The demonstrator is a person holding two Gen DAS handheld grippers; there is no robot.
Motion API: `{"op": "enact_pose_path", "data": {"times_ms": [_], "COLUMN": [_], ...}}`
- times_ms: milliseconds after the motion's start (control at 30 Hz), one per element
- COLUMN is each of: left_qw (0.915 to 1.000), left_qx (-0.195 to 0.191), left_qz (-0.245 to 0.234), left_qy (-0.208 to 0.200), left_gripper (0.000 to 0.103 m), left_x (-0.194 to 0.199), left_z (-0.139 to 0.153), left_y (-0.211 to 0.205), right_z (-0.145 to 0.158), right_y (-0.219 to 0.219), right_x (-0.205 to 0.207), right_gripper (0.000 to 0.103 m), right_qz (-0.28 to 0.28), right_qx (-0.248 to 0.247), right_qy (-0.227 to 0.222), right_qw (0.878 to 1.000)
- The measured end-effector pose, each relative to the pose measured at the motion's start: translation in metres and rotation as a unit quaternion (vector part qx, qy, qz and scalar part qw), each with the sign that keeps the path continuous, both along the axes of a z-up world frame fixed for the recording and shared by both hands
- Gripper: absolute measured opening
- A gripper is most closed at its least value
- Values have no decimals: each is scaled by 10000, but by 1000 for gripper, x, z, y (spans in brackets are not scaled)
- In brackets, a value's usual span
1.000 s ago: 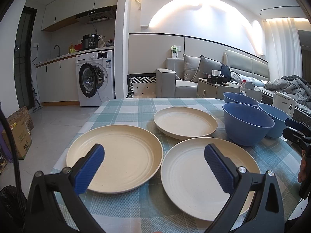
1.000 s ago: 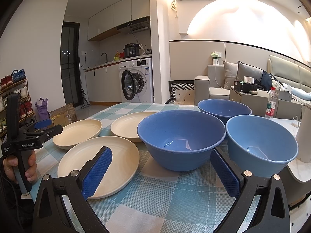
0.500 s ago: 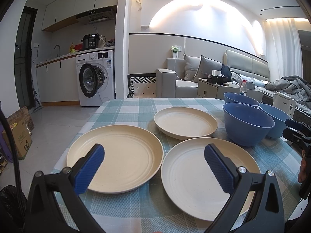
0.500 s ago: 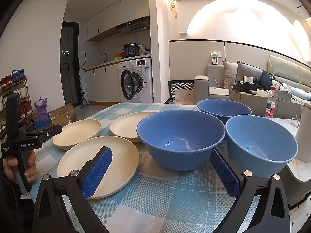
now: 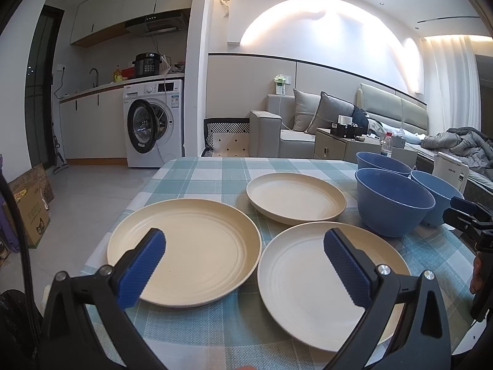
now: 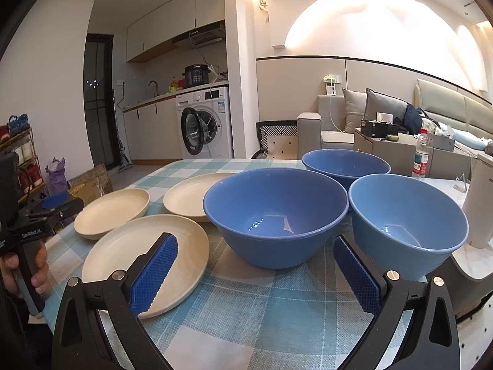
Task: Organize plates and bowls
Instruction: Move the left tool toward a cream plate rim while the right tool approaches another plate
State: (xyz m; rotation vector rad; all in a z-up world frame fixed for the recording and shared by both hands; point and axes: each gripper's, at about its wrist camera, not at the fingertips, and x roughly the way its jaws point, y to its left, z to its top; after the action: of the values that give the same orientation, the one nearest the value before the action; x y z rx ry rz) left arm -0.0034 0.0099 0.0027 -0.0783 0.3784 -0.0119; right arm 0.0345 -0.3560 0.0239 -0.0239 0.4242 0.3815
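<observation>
Three cream plates lie on the checked tablecloth (image 5: pixel 215 166): a left plate (image 5: pixel 185 246), a near right plate (image 5: pixel 308 280) and a far plate (image 5: pixel 295 197). Three blue bowls stand to their right: a near bowl (image 6: pixel 274 212), a far bowl (image 6: pixel 345 163) and a right bowl (image 6: pixel 406 219). My left gripper (image 5: pixel 243 246) hovers open over the gap between the two near plates, holding nothing. My right gripper (image 6: pixel 255 246) is open and empty just in front of the near bowl. In the right wrist view a hand (image 6: pixel 37 271) holds the left gripper (image 6: pixel 55 206) at the left edge.
A white appliance (image 6: pixel 480 203) stands on a pale surface right of the bowls, with a water bottle (image 6: pixel 422 154) behind it. The table's left edge drops to the floor, where cardboard boxes (image 5: pixel 30 209) sit. A washing machine (image 5: pixel 154 129) and a sofa are far behind.
The bowls sit slightly further left in the right wrist view, so that gripper has drifted a little. Both grippers stay open and nothing on the table has moved.
</observation>
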Motion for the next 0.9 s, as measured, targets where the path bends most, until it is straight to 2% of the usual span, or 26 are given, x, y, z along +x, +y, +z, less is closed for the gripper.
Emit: {"op": "enact_pose_path", "data": {"times_ms": [233, 900], "left_qw": [10000, 9999], "left_qx": [-26, -44], "left_qz": [36, 147], "left_qy": [-87, -71], "left_gripper": [103, 103], "left_x": [-6, -11], "left_z": [10, 31], "left_y": [7, 17], "right_z": [10, 36], "right_y": [7, 51], "right_x": [0, -4], "right_gripper": [103, 103], "right_qz": [-89, 509], "right_qx": [-74, -65], "right_qy": [-99, -30], "right_qw": [9999, 9987]}}
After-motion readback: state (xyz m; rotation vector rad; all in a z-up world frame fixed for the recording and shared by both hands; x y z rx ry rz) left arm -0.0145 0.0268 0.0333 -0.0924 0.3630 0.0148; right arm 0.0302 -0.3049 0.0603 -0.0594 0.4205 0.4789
